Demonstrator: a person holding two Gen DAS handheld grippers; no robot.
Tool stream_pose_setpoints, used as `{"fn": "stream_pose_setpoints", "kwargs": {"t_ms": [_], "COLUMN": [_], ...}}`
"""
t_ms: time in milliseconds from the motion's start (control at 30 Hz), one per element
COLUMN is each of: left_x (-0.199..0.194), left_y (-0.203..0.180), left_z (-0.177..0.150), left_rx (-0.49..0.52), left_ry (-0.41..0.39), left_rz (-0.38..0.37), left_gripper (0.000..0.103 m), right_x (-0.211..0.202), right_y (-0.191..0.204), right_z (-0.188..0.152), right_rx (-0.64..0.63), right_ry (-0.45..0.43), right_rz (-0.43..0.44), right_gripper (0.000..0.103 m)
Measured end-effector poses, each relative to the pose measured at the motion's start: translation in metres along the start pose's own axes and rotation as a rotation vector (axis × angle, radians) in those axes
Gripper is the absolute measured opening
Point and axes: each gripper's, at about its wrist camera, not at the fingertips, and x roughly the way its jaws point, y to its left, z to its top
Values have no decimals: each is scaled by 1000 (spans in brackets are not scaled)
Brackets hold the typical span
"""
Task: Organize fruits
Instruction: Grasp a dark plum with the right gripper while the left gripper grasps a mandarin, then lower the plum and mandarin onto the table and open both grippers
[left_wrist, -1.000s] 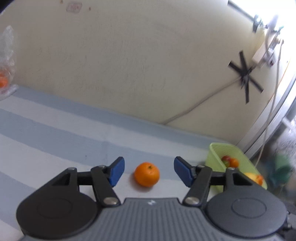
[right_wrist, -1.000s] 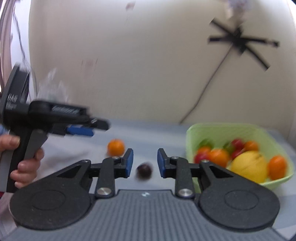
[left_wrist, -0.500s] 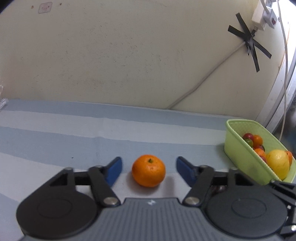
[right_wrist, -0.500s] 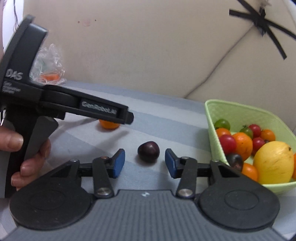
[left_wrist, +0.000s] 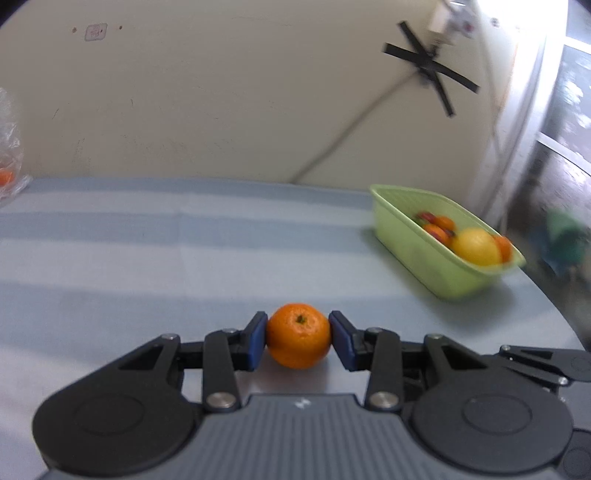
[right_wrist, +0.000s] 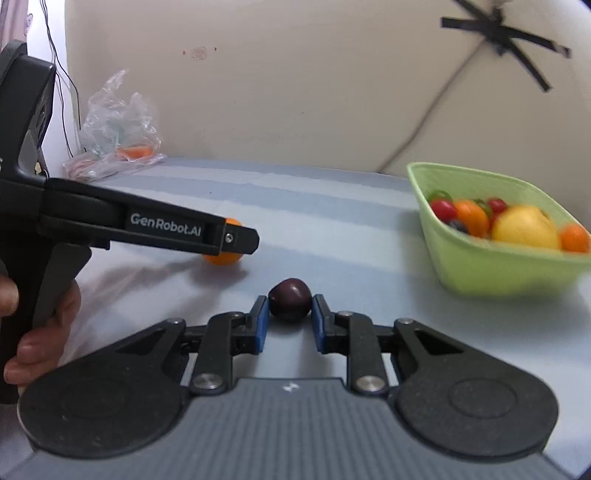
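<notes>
**Both grippers closing on round fruit**

In the left wrist view, lower centre, the left gripper (left_wrist: 298, 338) is closing its jaws, the blue pads pressing both sides of a dimpled, round mandarin (left_wrist: 298, 335) on the pale blue striped cloth (left_wrist: 147, 258). In the right wrist view, lower centre, the right gripper (right_wrist: 289, 314) is closing, its pads against a smooth, dark plum (right_wrist: 289, 298). A light green plastic basket (right_wrist: 480, 266) at the right edge holds glossy mixed fruit. A crumpled clear bag (right_wrist: 114, 125) lies upper left
</notes>
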Motion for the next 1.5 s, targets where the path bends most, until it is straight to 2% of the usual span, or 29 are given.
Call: {"fn": "stream_pose_setpoints", "kwargs": {"t_ms": [167,300,467,700,833,933,1100,1267,1500], "left_x": [-25,-35,-46,-44,-44,-42,-41,-36,-35], "left_y": [-25,-34,-36,-38,-36,-38,-39,-48,-53], "left_z": [-28,-42,-55,-60,-61,-60,-59,-58,-61], "left_rx": [36,43,52,64,68,78,77,116,139], "left_ry": [-9,-16,-54,-65,-62,-57,-56,-41,-37], "left_rz": [8,31,77,90,71,60,56,81,112], "left_gripper": [37,37,39,42,54,60,63,73,74], "right_x": [-42,-59,-61,-62,-61,-61,-62,-64,-66], "right_y": [7,12,6,10,8,7,9,7,9], "right_z": [-27,-42,-51,-55,-56,-56,-56,-57,-58], "right_rx": [51,33,33,-3,3,16,12,38,42], "right_ry": [-44,-84,-83,-75,-72,-71,-77,-86,-106], "right_rz": [-19,-76,-110,-129,-122,-100,-97,-93,-104], "right_gripper": [27,27,28,31,32,40,43,44,46]}}
